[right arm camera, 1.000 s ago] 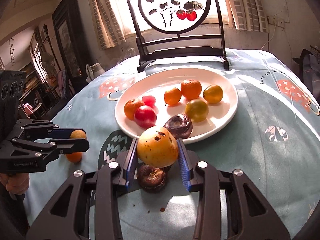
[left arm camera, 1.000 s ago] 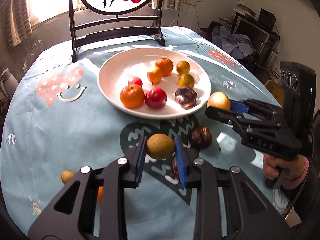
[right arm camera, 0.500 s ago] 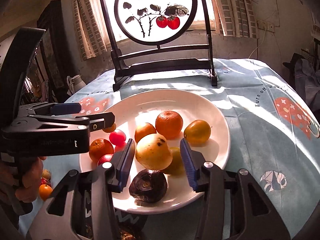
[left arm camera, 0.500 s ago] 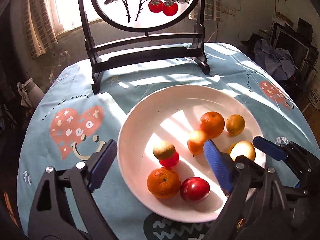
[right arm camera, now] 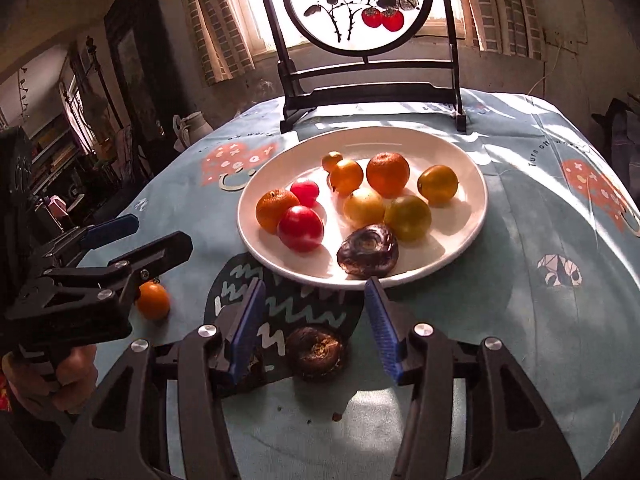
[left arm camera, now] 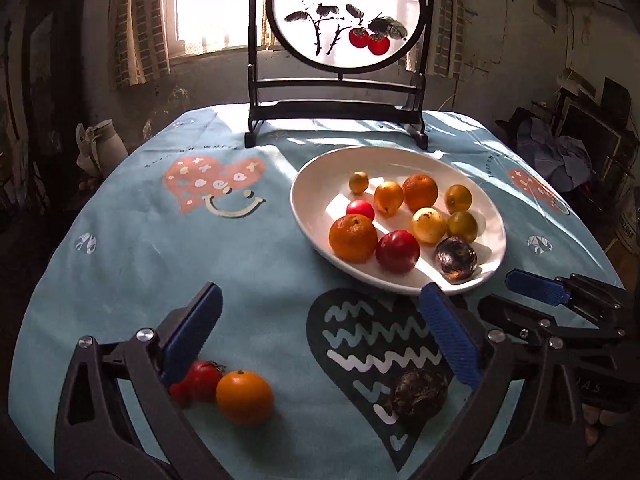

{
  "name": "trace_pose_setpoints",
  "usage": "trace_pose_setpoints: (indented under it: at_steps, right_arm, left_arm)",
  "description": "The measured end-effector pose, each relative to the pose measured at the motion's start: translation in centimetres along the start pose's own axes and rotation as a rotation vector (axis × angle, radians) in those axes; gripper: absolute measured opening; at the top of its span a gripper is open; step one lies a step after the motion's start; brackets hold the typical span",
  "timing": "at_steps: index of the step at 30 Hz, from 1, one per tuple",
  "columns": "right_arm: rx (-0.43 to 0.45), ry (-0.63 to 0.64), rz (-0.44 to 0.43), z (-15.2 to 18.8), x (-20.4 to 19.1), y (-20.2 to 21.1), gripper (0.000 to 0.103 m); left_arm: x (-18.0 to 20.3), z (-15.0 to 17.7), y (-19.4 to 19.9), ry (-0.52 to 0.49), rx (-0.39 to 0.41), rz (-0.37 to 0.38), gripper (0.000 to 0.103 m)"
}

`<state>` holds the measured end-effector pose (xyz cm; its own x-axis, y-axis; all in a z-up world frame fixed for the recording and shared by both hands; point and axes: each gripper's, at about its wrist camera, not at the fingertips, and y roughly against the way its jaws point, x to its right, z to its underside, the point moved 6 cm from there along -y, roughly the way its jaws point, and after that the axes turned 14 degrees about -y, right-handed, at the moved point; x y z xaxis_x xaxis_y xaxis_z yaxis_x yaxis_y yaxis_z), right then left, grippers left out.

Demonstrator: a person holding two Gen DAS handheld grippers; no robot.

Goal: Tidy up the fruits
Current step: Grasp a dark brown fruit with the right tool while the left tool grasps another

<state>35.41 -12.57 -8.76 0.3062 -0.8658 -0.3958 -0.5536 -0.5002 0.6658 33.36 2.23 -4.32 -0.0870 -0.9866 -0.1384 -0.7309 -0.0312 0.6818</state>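
Observation:
A white plate on the blue tablecloth holds several fruits: oranges, red ones, yellow ones and a dark wrinkled one. On the cloth lie an orange, a red tomato and a dark wrinkled fruit. My left gripper is open and empty above the cloth. My right gripper is open and empty, with the dark fruit below its gap.
A black stand with a round painted screen stands behind the plate. A pale jug sits off the table's far left edge. Dark furniture and clothes fill the right side of the room.
Both grippers let go of their yellow fruits into the plate and pulled back toward the table's near side. Both stand open and empty now.

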Motion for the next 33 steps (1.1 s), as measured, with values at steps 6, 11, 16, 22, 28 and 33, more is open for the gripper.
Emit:
trace_pose_setpoints:
  at_steps: [6,11,16,22,28,33]
  right_arm:
    - [-0.064,-0.002,0.045,1.3,0.6,-1.3,0.052]
    - [-0.127,0.002,0.050,2.3,0.6,-2.3,0.052]
    - [-0.152,0.072,0.068,3.1,-0.1,-3.1,0.052]
    - [-0.159,0.081,0.103,3.2,0.5,-3.6,0.052]
    - [-0.153,0.100,0.110,3.2,0.3,-3.8,0.052]
    - [-0.150,0.140,0.131,3.5,-0.1,-3.9,0.052]
  left_arm:
    - [-1.1,0.9,-1.1,0.047,-0.040,-0.015,0.101]
    - [-2.0,0.9,-1.0,0.087,-0.046,-0.011,0.101]
    - [-2.2,0.8,-0.7,0.096,-0.035,-0.014,0.101]
    - [-2.2,0.8,-0.6,0.094,-0.035,-0.013,0.101]
    - [-2.1,0.8,-0.5,0.092,-0.031,-0.014,0.101]
    - [-2.1,0.8,-0.4,0.103,-0.027,-0.009,0.101]
